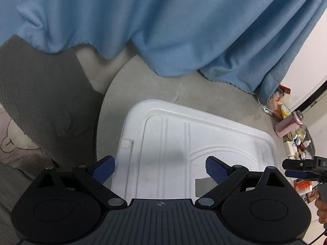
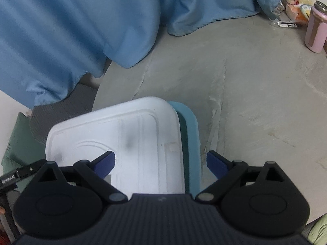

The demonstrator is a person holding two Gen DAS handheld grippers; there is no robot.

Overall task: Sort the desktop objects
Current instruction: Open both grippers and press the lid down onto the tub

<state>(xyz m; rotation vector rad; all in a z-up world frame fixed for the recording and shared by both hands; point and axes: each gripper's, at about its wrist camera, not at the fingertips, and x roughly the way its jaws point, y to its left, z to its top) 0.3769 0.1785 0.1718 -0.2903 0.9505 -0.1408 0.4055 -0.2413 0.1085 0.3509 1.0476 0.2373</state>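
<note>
A white ribbed lid [image 1: 184,143] covers a box on the round grey table [image 1: 214,96]; in the right wrist view the same lid [image 2: 122,134] shows the box's teal rim [image 2: 190,143] along its right side. My left gripper [image 1: 160,170] hovers over the lid's left part, open, nothing between its blue pads [image 1: 104,168]. My right gripper [image 2: 161,164] hangs over the lid's right edge, open and empty, its right pad [image 2: 216,164] beyond the teal rim. Each gripper's tip shows at the other view's edge.
A pink bottle [image 2: 315,28] and a heap of packets and small bottles [image 1: 296,140] sit at the table's far right. A blue curtain [image 1: 163,20] hangs behind. A grey chair back [image 1: 40,106] stands left of the table.
</note>
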